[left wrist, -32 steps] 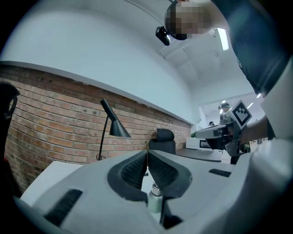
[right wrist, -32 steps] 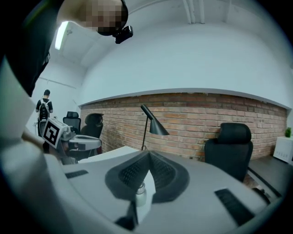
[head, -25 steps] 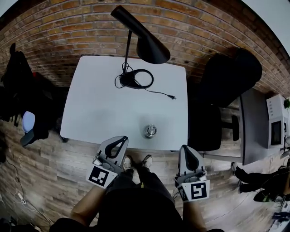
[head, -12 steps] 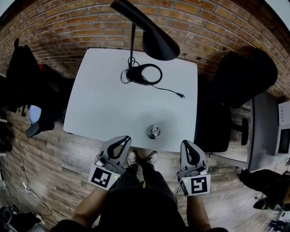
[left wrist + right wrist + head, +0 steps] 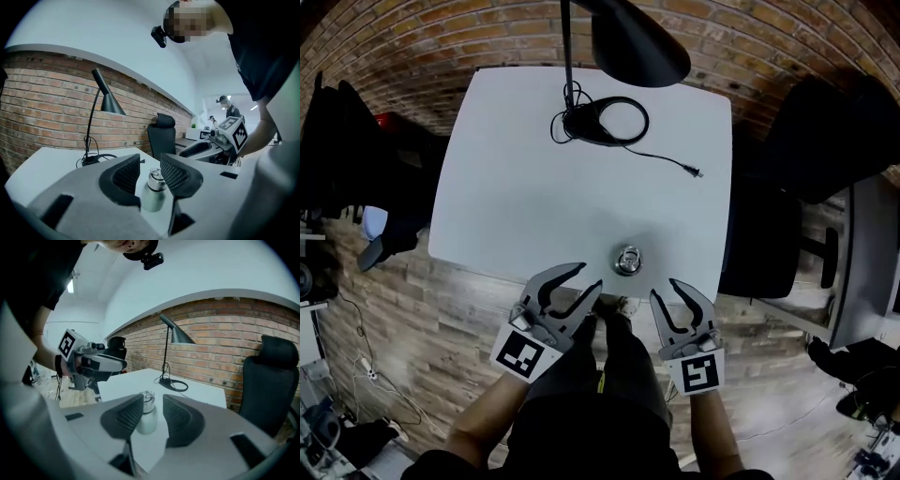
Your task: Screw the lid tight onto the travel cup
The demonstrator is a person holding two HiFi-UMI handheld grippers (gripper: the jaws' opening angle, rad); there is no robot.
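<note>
A small steel travel cup (image 5: 628,260) with its lid on top stands upright on the white table (image 5: 525,206), close to the front edge. My left gripper (image 5: 586,281) hangs just short of that edge, left of the cup. Its jaws have just been opening and hold nothing. My right gripper (image 5: 667,290) is below and right of the cup, its jaws also just opened and empty. In the left gripper view the cup (image 5: 153,192) shows through the gap of the left gripper (image 5: 150,165), some way ahead. The right gripper (image 5: 153,403) frames the cup (image 5: 147,417) the same way.
A black desk lamp (image 5: 639,49) with a ring base (image 5: 605,122) stands at the table's far side. Its cord and plug (image 5: 694,172) lie to the right. A black office chair (image 5: 769,234) stands by the table's right edge. Dark bags (image 5: 347,150) sit at the left.
Both grippers have come forward toward the table's front edge and the cup. Their jaws, shut in the earlier frames, now stand apart.
</note>
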